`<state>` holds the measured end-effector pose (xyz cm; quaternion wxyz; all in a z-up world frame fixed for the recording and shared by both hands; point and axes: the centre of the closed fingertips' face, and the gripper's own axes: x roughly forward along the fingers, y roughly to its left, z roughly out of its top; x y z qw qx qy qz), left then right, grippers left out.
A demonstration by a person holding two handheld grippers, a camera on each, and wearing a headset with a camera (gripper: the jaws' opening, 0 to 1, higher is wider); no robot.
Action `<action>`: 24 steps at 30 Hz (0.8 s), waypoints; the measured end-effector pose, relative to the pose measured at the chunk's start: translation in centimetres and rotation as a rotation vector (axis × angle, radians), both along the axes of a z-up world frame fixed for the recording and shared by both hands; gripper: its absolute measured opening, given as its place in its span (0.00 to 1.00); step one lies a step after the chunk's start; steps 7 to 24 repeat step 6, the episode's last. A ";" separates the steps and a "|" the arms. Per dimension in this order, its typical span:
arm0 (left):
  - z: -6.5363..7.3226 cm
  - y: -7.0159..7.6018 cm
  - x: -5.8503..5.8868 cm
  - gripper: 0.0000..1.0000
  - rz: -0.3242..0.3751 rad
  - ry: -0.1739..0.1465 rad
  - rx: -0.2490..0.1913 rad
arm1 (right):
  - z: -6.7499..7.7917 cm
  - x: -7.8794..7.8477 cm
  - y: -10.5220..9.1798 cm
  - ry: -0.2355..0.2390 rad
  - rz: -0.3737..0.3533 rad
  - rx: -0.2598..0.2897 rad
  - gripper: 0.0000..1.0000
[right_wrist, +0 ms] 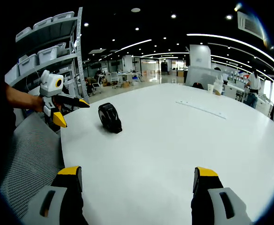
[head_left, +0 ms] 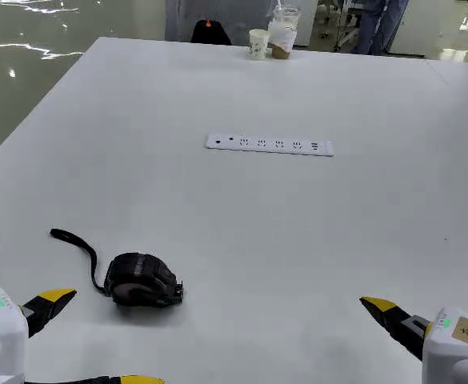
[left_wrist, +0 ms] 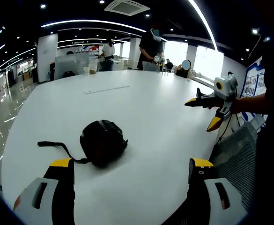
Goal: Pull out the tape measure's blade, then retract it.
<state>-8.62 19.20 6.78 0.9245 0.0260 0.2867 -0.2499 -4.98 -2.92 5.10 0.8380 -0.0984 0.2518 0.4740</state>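
Two grippers hang with jaws spread wide and empty: the left gripper (left_wrist: 131, 164) on the person's side of the power strip (head_left: 269, 145) and off to its left, the right gripper (right_wrist: 137, 171) on the same near side but to its right. The tape measure (head_left: 143, 280) lies on the white table (head_left: 314, 232), well to the near side of the power strip and left of it, just ahead of the left gripper, with its blade fully wound in as far as I can see. The trouble I would expect comes from the surfaces. The table is smooth and slightly glossy, and the casing is a rounded, dark, rubbery-looking lump, so a one-sided push from a hard jaw could make it skid or roll instead of seating between the jaws. The blade's end hook is too small to make out, so catching it may take some fumbling. The thin black wrist strap (head_left: 78, 244) trails loose, away from the power strip's side, and could snag a jaw. Two cups (head_left: 270, 38) stand beyond the power strip at the far edge.
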 end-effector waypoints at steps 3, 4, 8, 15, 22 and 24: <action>0.1 0.1 0.0 0.99 0.002 -0.002 -0.003 | 0.1 0.0 -0.1 0.000 -0.003 0.003 0.99; 0.1 0.1 0.0 0.99 0.002 0.000 -0.005 | 0.0 0.0 -0.1 0.000 -0.004 0.005 0.99; 0.1 0.1 0.0 0.99 0.002 0.001 -0.003 | 0.0 0.0 -0.2 0.001 -0.004 0.000 0.99; 0.1 0.1 0.0 0.99 0.002 0.001 -0.003 | 0.0 0.0 -0.2 0.001 -0.004 0.000 0.99; 0.1 0.1 0.0 0.99 0.002 0.001 -0.003 | 0.0 0.0 -0.2 0.001 -0.004 0.000 0.99; 0.1 0.1 0.0 0.99 0.002 0.001 -0.003 | 0.0 0.0 -0.2 0.001 -0.004 0.000 0.99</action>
